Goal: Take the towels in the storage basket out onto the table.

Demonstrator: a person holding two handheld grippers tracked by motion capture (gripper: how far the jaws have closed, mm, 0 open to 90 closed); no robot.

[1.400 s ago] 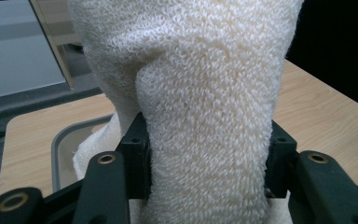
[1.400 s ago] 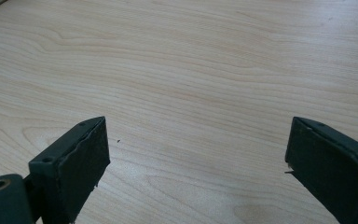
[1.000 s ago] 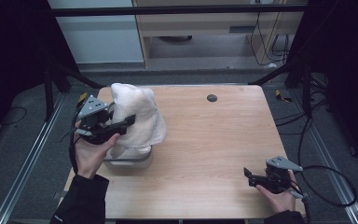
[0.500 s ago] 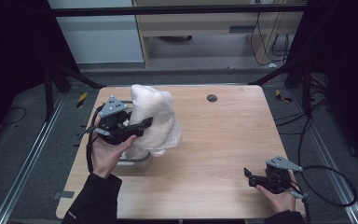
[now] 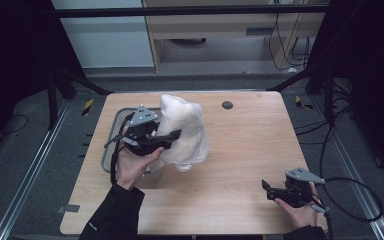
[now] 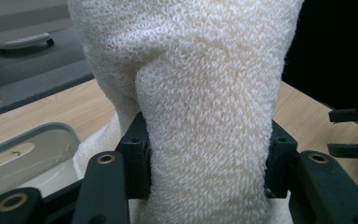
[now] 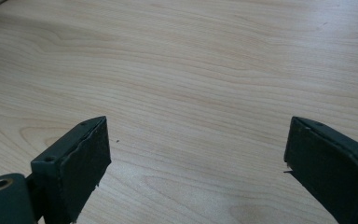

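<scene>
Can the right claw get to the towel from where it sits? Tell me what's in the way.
Probably yes: bare wooden table lies between the open right claw and the towel, which the left claw holds lifted.

overhead view, two close views, shared table [image 5: 240, 150]

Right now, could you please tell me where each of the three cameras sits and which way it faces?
High view: fixed above the person's side, looking forward and down on the table; both forearms and hands show.
Left gripper view: rides the left gripper, looking along its jaws, shut on the towel.
Right gripper view: rides the right gripper, looking down at bare tabletop between open jaws.
Shared: the high and left gripper views both show the towel and the tray.
</scene>
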